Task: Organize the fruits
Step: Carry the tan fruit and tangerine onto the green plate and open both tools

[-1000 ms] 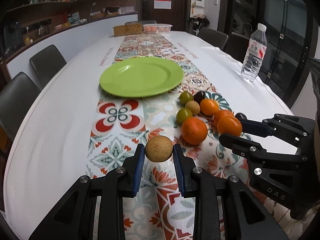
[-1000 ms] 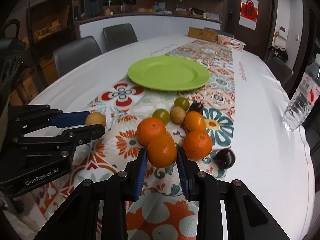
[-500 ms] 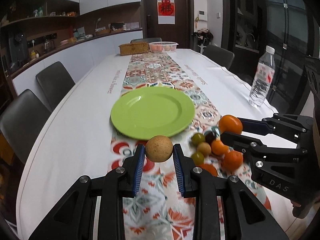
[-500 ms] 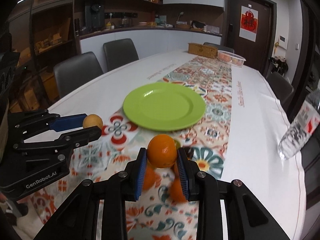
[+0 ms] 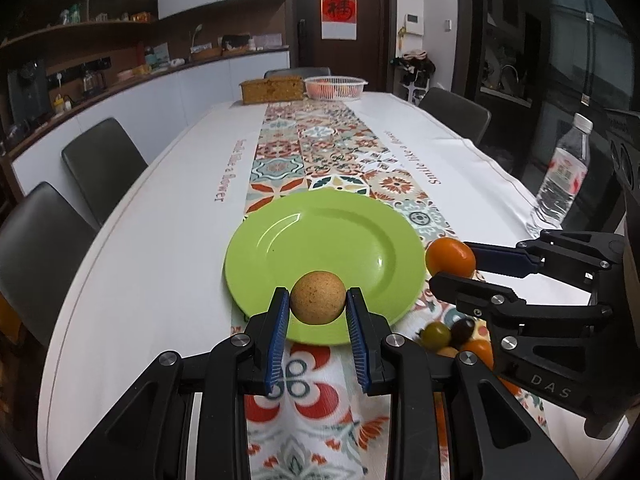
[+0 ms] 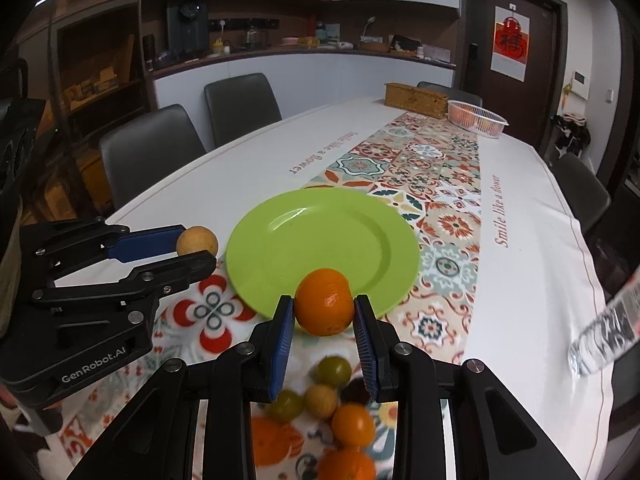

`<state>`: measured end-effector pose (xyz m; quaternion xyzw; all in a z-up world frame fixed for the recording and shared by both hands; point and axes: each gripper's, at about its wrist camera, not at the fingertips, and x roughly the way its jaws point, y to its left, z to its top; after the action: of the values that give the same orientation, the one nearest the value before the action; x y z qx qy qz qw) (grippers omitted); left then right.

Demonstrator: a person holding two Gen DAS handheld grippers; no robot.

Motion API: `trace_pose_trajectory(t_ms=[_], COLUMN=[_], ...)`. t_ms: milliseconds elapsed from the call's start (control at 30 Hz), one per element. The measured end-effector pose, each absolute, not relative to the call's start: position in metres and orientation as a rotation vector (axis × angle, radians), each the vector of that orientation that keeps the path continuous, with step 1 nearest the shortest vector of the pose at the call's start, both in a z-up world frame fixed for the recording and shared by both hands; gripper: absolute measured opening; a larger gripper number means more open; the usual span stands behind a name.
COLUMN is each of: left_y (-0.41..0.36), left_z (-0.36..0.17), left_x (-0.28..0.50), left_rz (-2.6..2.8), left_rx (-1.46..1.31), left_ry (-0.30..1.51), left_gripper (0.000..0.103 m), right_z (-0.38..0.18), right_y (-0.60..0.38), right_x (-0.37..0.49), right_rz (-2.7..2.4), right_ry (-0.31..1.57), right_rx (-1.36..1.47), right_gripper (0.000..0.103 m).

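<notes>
I have a round tan rough-skinned fruit [image 5: 317, 298] clamped in my left gripper [image 5: 317, 308] and a glossy orange [image 6: 325, 302] in my right gripper [image 6: 325, 312], the round lime-green plate [image 5: 360, 240] just ahead. Carrying step; next, lower over it and open.

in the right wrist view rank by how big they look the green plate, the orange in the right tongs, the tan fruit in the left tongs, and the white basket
1. green plate
2. orange, enlarged by nearness
3. white basket, shrunk by distance
4. tan fruit, partly hidden by the tongs
</notes>
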<state>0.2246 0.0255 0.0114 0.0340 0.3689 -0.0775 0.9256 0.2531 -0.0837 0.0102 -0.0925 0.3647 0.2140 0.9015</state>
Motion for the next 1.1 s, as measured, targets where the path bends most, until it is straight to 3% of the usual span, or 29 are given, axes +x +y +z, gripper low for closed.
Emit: trace_pose_trajectory(t_ms=[700,800,867,967,1100], left_y=[0.039,0.038,0.040,0.040,0.033], left_z=[-0.035,-0.031,-0.027,-0.019,0.001], left_x=[0.287,0.283,0.278,0.267,0.245], left_rz=[-0.164,-0.143,-0.128,-0.117,-0.102], left_rx=[0.030,0.065,0.076,0.086,0.111], left_ry=[0.943,0.925,0.913,0.884,0.823], left_gripper=[0.030,0.041,0.041,0.041,0.054], right_z=[-0.039,-0.039,-0.036,-0.027,-0.009], right_y=[-0.069,-0.070,-0.072,-0.080,-0.091], right_x=[0.334,0.332,0.330,0.321,0.300], right_rz=[0.459,0.455,0.437,0.417,0.368], right_ry=[0.979,0.974,0.967,0.933,0.878], right_rx=[-0.176,-0.172,-0.164,-0.163,-0.183], right_gripper=[0.031,0.033,0.041,0.041,0.041])
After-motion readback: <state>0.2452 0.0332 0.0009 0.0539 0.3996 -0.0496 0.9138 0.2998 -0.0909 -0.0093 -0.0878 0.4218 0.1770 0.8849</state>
